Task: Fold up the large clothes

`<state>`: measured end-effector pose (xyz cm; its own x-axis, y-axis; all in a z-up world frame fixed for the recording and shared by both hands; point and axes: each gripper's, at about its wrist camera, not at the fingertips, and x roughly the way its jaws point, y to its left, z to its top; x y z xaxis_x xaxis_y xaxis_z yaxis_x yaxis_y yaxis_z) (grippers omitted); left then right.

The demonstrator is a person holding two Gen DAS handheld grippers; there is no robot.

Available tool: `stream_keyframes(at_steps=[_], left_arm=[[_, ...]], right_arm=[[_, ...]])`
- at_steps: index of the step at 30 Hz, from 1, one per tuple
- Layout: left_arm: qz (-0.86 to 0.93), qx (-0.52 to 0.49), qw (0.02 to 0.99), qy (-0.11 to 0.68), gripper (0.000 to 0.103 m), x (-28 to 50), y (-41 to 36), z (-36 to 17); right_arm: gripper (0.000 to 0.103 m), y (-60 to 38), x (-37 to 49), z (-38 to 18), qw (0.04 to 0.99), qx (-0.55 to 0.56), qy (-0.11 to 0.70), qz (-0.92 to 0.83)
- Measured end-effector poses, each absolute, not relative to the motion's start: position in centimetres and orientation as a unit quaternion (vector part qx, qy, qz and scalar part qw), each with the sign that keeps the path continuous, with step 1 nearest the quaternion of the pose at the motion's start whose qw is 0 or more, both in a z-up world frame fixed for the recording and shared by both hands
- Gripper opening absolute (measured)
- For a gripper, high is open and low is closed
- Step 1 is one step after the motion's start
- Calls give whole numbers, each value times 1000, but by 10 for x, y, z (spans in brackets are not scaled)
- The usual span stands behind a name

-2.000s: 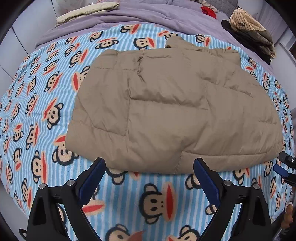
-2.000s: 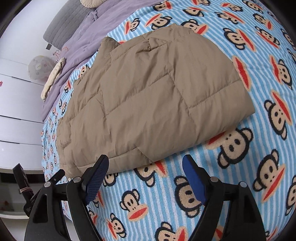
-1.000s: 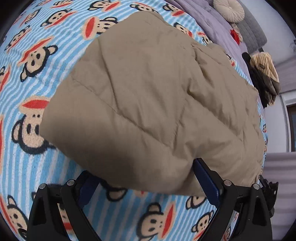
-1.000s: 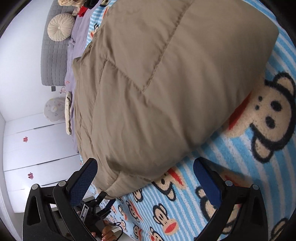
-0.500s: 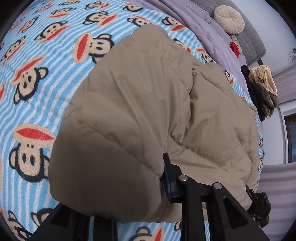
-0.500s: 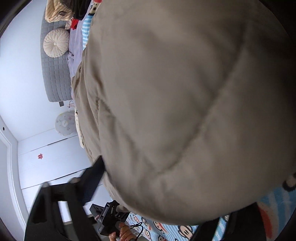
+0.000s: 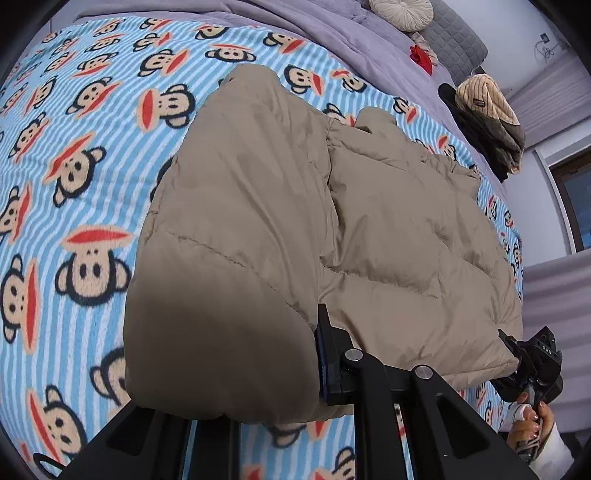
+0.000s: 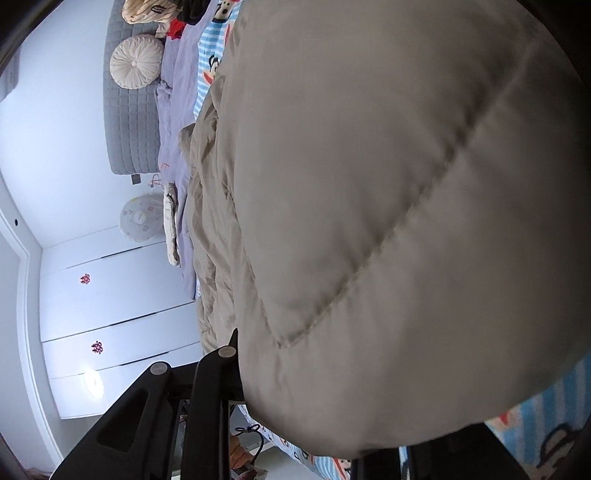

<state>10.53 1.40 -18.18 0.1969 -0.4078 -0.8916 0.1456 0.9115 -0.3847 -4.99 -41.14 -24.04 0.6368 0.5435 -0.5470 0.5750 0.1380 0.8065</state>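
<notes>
The tan puffer jacket [image 7: 369, 229] lies on the monkey-print blanket [image 7: 74, 155] at the near end of the bed, already narrowed into a padded block with its sides folded in. Both grippers are on its near hem: the left gripper [image 7: 258, 369] has just been closing its jaws and now pinches the near-left corner, which bulges up between them; the right gripper [image 7: 532, 362] has also been closing and grips the near-right corner, the fabric swelling over its jaws in the right wrist view. Judging from this, the sleeve and side folds are done and what is left is to carry the hem toward the collar, then perhaps flatten the bundle

Beyond the collar the blanket runs bare toward the purple sheet [image 7: 295, 22], so the fold has room. The pile of dark clothes [image 7: 487, 122] sits at the far-right edge of the bed, well apart from the jacket. The near-right corner is just beside the bed's edge
</notes>
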Motion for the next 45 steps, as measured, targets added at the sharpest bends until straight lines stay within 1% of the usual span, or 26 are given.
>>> stream_keyframes(at_steps=[5,9,11,15,20,21,22,23,25,26,29,30,31,33,34,35,38,39,40,41,43,45], left_arm=[[-185,-94,745,634,19,59,19,-186],[-179,-81,727,658,19,34,18,-202],[-172,-68,726,662,19,29,14,-208],[-170,-48,725,666,19,30,8,-206],[-166,-22,725,668,20,32,-2,-201],[-164,-17,725,668,20,33,-4,-201],[-160,-11,726,669,25,35,-7,-202],[-153,-4,727,669,30,36,-11,-201],[-144,8,731,667,43,36,-12,-202],[-145,9,730,668,46,36,-12,-203],[-144,16,725,673,48,34,-12,-205],[-142,19,726,672,57,34,-11,-205],[-142,22,728,671,63,33,-11,-204],[-146,26,728,669,63,31,-11,-202],[-148,27,728,669,63,30,-11,-202],[-150,27,727,669,63,29,-8,-201],[-158,31,726,669,64,27,-2,-198],[-160,33,725,669,68,26,1,-197],[-162,34,724,669,91,25,3,-196],[-161,34,724,669,102,24,5,-195],[-161,34,731,662,103,21,7,-188],[-165,39,731,661,103,22,13,-184]], right_arm=[[25,-412,-82,-238,613,654,444,-9],[26,-418,-99,-246,606,645,465,-29],[28,-423,-101,-254,599,648,468,-40],[43,-428,-92,-259,593,644,480,-65],[56,-423,-81,-245,604,612,503,-80],[61,-422,-79,-241,608,605,507,-81],[65,-420,-79,-238,611,601,509,-81],[67,-418,-77,-235,614,596,511,-81],[69,-415,-74,-231,620,587,514,-84],[70,-415,-72,-230,622,584,515,-85],[70,-410,-70,-231,623,581,516,-90],[70,-406,-67,-231,624,579,517,-92],[70,-394,-93,-225,627,575,518,-93],[71,-383,-101,-213,632,565,521,-97],[80,-382,-99,-211,636,561,521,-98],[82,-383,-99,-207,640,559,518,-98],[82,-370,-93,-199,649,548,518,-104],[82,-367,-91,-198,651,544,518,-106],[82,-367,-90,-196,652,541,519,-108],[82,-365,-91,-196,653,540,520,-111],[83,-368,-101,-200,653,541,518,-115],[90,-364,-103,-201,654,542,513,-122]])
